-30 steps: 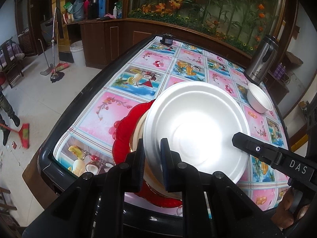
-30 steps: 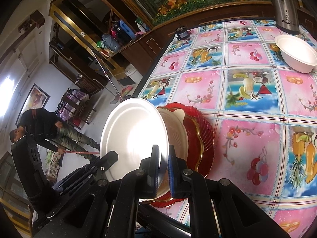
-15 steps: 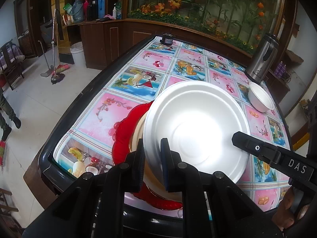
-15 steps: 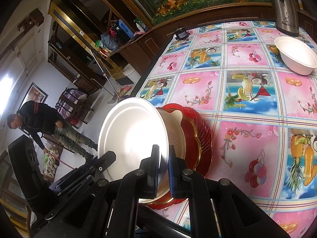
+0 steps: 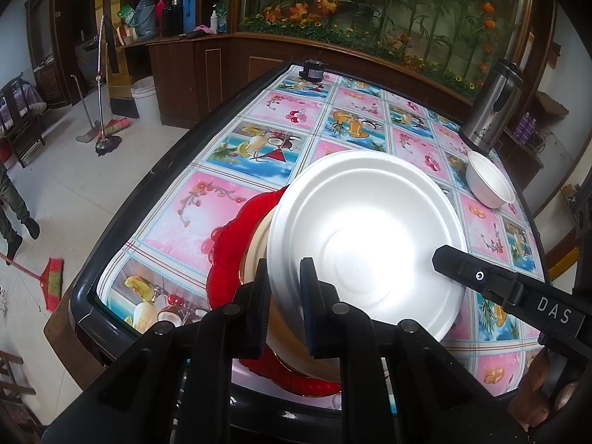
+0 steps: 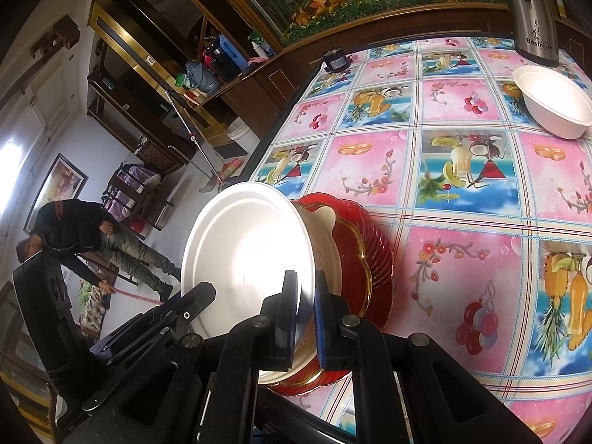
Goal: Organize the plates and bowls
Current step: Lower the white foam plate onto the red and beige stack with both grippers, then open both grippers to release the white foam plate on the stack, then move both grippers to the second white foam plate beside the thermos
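A white foam plate (image 5: 370, 236) (image 6: 244, 251) hangs tilted just above a stack near the table's front edge. The stack is a cream dish (image 5: 255, 248) (image 6: 325, 244) on a red scalloped plate (image 5: 229, 244) (image 6: 373, 259). My left gripper (image 5: 285, 292) is shut on the white plate's near rim. My right gripper (image 6: 305, 307) is shut on the rim at the opposite side, and its finger (image 5: 444, 255) reaches over the plate in the left wrist view. A white bowl (image 5: 488, 181) (image 6: 555, 107) sits far back on the right.
The table (image 5: 192, 211) (image 6: 462, 259) has a fruit-patterned cloth and a dark raised edge. A steel thermos (image 5: 492, 111) (image 6: 532, 11) stands behind the bowl. A small black object (image 5: 312, 70) sits at the far end. A person (image 6: 85, 236) sweeps the floor on the left.
Both grippers and the white plate have stayed put. Only the person on the floor has shifted, and the broom has swung back into the left wrist view.
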{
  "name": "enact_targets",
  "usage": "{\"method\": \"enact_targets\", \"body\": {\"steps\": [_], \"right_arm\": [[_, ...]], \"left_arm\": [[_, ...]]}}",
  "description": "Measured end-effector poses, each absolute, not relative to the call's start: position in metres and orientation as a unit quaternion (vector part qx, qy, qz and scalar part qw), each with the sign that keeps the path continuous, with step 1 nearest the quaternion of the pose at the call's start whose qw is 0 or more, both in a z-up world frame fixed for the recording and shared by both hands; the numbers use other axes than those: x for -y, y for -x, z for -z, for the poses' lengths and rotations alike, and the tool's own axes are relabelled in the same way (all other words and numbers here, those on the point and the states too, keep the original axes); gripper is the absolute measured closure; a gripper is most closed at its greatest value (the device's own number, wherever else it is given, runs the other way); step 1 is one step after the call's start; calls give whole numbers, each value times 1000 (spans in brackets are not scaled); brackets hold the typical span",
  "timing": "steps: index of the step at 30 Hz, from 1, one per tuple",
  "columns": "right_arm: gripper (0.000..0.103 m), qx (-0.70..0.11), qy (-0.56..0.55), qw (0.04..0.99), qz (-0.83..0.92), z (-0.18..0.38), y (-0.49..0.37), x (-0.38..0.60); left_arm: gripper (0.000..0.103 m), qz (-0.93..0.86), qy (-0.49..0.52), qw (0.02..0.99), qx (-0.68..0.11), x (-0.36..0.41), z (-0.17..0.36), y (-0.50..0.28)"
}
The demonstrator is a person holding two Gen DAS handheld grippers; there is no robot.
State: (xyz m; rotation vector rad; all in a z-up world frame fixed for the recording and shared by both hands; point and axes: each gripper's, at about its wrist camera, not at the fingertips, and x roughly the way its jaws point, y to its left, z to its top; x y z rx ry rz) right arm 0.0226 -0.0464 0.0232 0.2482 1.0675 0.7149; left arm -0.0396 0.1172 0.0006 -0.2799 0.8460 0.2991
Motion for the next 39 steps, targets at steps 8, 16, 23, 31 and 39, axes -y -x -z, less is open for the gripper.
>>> {"method": "enact_targets", "body": {"steps": [8,16,23,31,39], "right_arm": [[91,-503,-118,789,-332,-20,-25,45],[84,-498,-132,790,-332,-24,-27,50],[50,-454,-195,809,-318,-44,-40,99],[41,-443,-272,823,-229,-43,-85,207],[41,-453,-313,821,-152,-28,-145,298]], "left_arm": [[87,-144,144,889,-410,-119,0,36],[42,-152,174,897,-377,-130,-19,45],[25,-121,154,922,-333,-101,-64,19],[25,12,130,907,-401,0,-74,-79],[26,-12,170,866,-470,75,-26,-180]]}}
